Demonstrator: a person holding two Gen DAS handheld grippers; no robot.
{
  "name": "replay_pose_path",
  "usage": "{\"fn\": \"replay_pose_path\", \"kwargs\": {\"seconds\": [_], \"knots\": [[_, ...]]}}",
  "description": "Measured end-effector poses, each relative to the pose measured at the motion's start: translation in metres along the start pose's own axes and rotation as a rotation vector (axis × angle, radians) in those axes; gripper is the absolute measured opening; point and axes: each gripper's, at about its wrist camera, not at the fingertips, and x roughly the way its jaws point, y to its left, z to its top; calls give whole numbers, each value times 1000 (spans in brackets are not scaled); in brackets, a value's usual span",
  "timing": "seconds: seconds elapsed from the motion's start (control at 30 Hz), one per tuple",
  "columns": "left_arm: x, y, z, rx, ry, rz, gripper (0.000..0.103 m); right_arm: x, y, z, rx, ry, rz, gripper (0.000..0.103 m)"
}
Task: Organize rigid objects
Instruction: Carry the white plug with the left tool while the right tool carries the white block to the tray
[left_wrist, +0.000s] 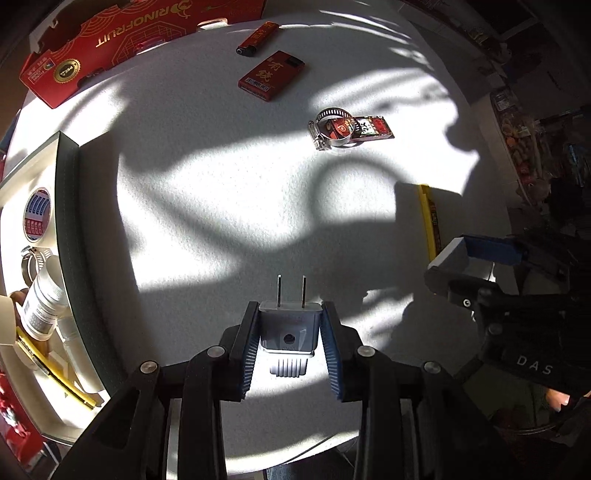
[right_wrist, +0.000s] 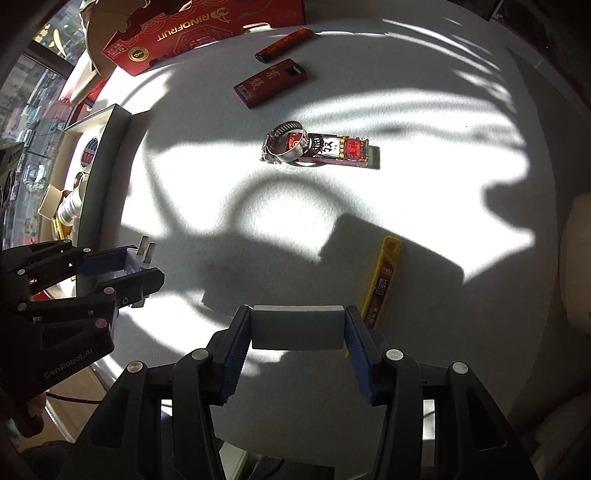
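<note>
Left gripper (left_wrist: 290, 332): blue-padded fingers (left_wrist: 248, 350) clamped on a grey two-prong plug adapter (left_wrist: 288, 328), prongs pointing forward, held over the white table (left_wrist: 221, 206). Seen from the right wrist view at lower left, near the tray.
Right gripper (right_wrist: 297, 326): fingers closed against both ends of a grey rectangular block (right_wrist: 295, 326), held just above the table, beside the near end of the yellow blade case.

Contents, largest to smallest:
1. White table, textured top, half sun and half shadow.
2. Red RINOFRUIT carton (left_wrist: 107, 40), far left edge of the table.
3. Cream tray with dark rim (left_wrist: 70, 221), at the left edge; it holds a round red-and-blue labelled tin (left_wrist: 37, 214), a white labelled bottle (left_wrist: 40, 302), a metal hose clamp (left_wrist: 31, 258) and a yellow strip (left_wrist: 55, 373). Other contents unclear.
4. Red flat box with gold characters (right_wrist: 271, 83), far centre, lying flat.
5. Yellow blade case (right_wrist: 380, 282), right of centre, lying flat, partly in shadow.
6. Red patterned rectangular piece (right_wrist: 341, 149), mid-table, lying flat.
7. Steel hose clamp (right_wrist: 286, 142), resting on the left end of item 6 and touching it.
8. Red lighter (right_wrist: 284, 44), far centre, just beyond item 4, apart from it.
</note>
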Motion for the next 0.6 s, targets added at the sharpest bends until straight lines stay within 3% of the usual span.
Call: {"fn": "replay_pose_path", "kwargs": {"seconds": [0.3,0.6], "knots": [[-12,-20,-32,138,38,-12,35,-14,-1,-17,-43,27,-14,51],[-21,-11,-33,115,-16,-6,35,-42,13,-3,-111,-28,-49,51]]}}
